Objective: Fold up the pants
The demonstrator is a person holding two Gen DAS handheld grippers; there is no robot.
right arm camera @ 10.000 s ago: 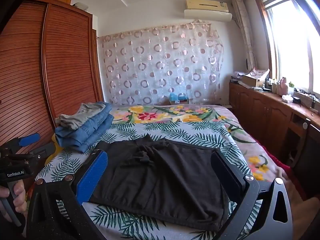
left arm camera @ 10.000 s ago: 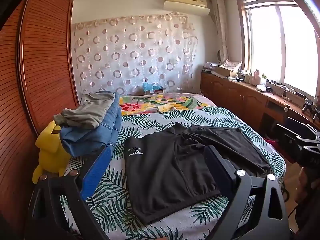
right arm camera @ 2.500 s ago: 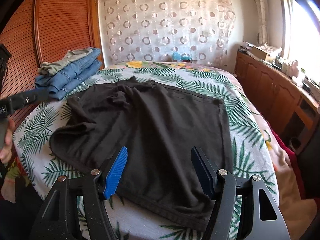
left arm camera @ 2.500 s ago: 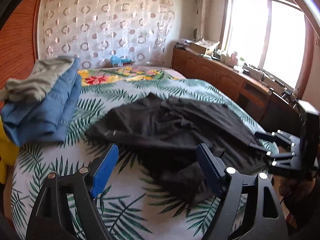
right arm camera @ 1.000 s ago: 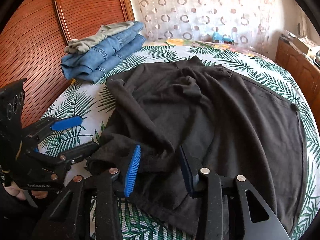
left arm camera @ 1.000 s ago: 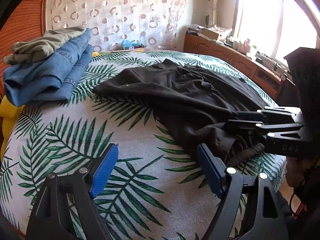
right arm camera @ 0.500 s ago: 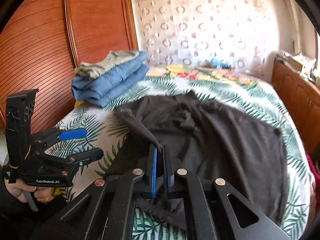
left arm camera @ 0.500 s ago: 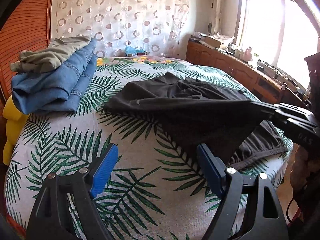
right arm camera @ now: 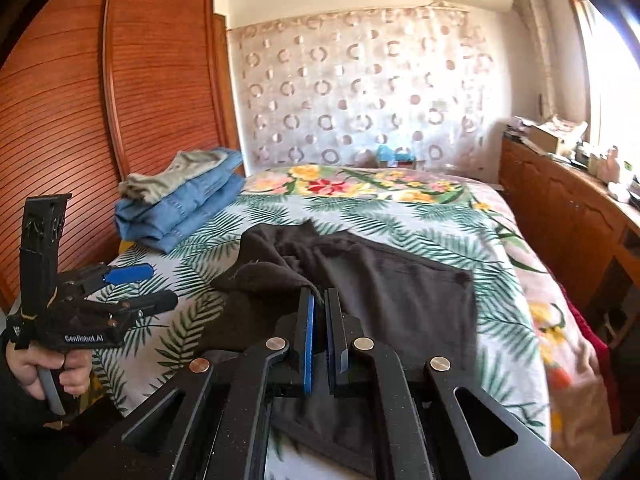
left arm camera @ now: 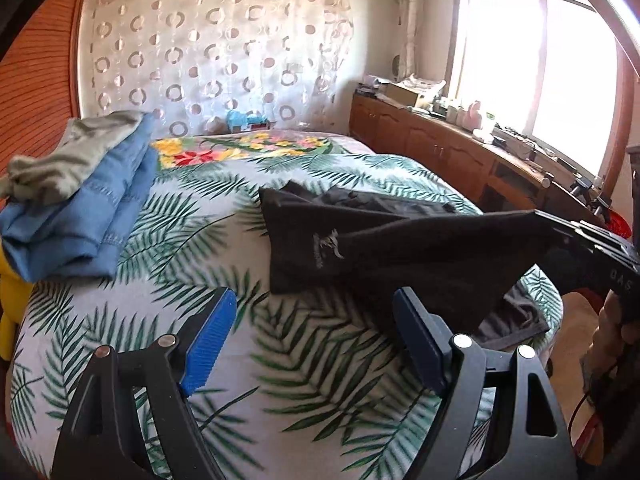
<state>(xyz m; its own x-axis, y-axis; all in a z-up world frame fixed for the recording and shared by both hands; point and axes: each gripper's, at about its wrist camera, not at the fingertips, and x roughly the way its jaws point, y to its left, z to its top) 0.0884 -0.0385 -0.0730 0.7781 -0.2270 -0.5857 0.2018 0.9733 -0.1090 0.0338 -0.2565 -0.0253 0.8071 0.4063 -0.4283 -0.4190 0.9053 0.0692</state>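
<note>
Right wrist view: the right claw (right arm camera: 319,300) is clenching a raised edge of the black pants (right arm camera: 404,292), lying ahead on the bed (right arm camera: 516,264); the left claw (left arm camera: 312,336) is hovering released beside them. Next, probably carrying that edge across.

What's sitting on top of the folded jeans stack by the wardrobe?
A crumpled grey-green garment lies on top of the folded blue jeans, covering part of their upper face. What it is exactly, and anything between the layers, is hidden.
</note>
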